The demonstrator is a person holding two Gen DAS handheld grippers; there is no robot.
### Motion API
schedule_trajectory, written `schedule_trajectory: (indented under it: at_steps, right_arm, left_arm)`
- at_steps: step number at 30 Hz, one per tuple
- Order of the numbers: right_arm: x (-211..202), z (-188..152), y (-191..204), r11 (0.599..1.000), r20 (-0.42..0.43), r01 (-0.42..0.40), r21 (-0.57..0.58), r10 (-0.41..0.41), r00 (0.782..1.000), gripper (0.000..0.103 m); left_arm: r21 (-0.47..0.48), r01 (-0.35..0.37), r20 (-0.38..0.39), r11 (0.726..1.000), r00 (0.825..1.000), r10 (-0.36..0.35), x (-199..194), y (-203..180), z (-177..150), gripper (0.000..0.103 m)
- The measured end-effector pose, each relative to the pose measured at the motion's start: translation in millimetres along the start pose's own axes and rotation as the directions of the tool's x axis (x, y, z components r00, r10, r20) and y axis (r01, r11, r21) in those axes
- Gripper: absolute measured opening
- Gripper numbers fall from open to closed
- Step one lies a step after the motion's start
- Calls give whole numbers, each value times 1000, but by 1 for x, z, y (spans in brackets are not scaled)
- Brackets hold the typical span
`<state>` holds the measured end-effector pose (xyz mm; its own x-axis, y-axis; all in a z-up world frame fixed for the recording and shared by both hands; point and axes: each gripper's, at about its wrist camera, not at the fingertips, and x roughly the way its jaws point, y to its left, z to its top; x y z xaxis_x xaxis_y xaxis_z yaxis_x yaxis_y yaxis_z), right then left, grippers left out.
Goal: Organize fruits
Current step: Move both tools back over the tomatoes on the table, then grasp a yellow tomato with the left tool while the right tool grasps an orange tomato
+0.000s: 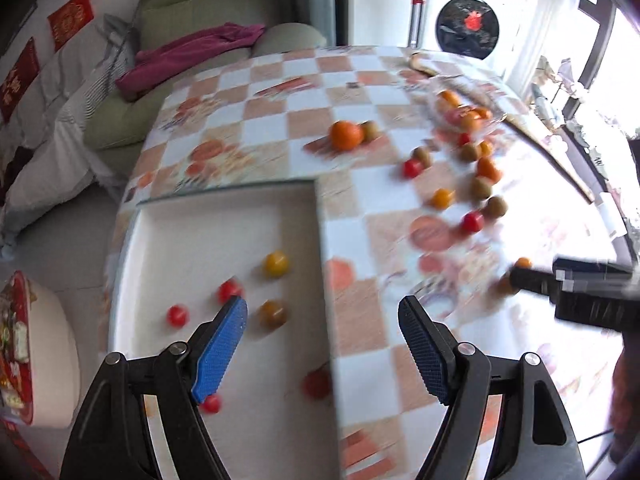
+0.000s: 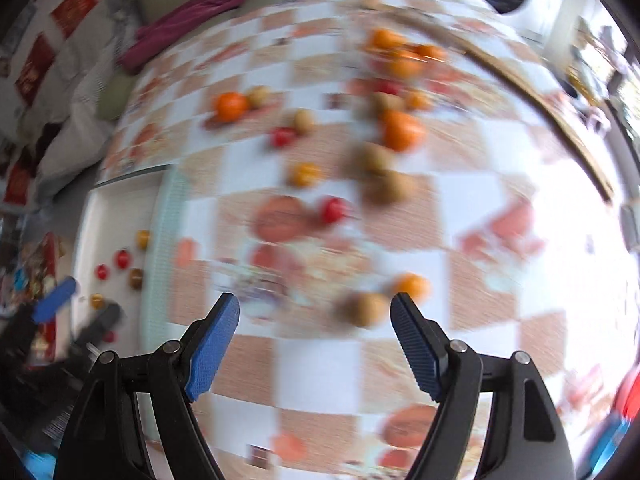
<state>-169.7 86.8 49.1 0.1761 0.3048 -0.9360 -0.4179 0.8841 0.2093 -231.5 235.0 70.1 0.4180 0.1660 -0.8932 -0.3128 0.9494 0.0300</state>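
We hold both grippers over the checked tablecloth [image 1: 360, 92], jaws spread wide and gripping nothing. The left gripper [image 1: 322, 312] hangs above the right edge of the white tray [image 1: 192, 232], where small red and yellow tomatoes [image 1: 275, 264] lie loose, 1 amber one just right of its left fingertip. The right gripper [image 2: 315, 307] has a brown round fruit [image 2: 363, 309] below and between its jaws, beside the right finger, apart from the pads. More fruit, including an orange [image 1: 345, 135], lies scattered further off.

left tongs [image 1: 322, 316] gaping, right tongs [image 2: 315, 314] gaping
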Motion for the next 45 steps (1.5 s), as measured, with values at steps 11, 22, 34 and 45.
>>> schedule_trajectory:
  at_steps: [11,22,34,45]
  right_arm:
    - [16,-18,-71,997,-32,79,-9,-79,996,75]
    - [28,-16,-73,994,-24,33,-105,-35,999,55]
    - [43,9,-55,986,13,20,-166,-18,1000,38]
    - [47,14,-56,993,-17,-40,-108,39,999,22]
  left_arm:
    - [98,-9,-72,995,997,16,77,-65,24,79]
    - [124,23,-59,992,998,-16,114,-89,54,79]
    - [131,61,-40,990,998,-56,127,-109,76,61]
    - [120,146,-72,982,988,-139,121,-112,74,24]
